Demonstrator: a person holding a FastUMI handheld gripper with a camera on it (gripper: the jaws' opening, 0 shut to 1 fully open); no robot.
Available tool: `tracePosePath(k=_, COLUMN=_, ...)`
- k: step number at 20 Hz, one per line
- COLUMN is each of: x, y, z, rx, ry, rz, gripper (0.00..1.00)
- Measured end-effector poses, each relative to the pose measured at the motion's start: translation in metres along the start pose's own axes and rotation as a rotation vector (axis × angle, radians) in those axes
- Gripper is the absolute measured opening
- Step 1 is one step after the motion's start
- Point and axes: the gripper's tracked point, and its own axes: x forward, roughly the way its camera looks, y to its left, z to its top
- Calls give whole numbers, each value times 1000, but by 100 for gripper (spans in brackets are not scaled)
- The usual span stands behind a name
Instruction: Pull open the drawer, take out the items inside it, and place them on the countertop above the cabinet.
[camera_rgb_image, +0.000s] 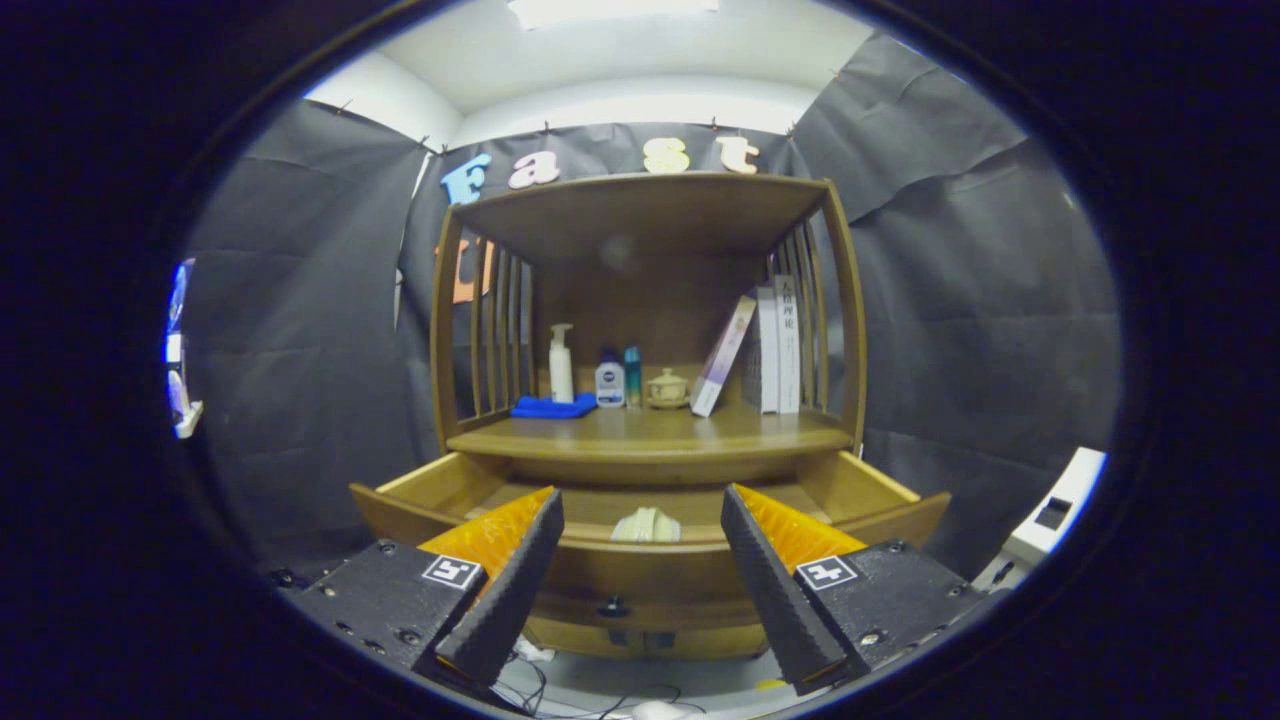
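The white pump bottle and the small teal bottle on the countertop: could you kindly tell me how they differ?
The white pump bottle is taller and stands on the blue cloth; the teal bottle is shorter, on bare countertop. Both stand upright, far beyond the open tongs.

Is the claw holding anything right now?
No. The claw is open and holds nothing. The pale item sits in the open drawer, beyond the fingers.

The single view rides on the gripper (640, 560), looking forward along its two spread fingers, straight at the front of the wooden cabinet (845, 330) from roughly the height of its pulled-out drawer (610, 580), seemingly fairly near, though the fisheye bends distances.
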Motion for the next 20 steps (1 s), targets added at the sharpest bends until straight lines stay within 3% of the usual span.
tracePosePath(k=5, x=36, y=-17, z=44, rx=-8, ry=16, rz=-27, gripper=99)
tracePosePath(k=9, x=76, y=-12, z=61, rx=-22, ry=71, rz=4, gripper=99)
tracePosePath(k=20, x=165, y=23, z=5, rx=-126, ry=395, rz=137, gripper=100)
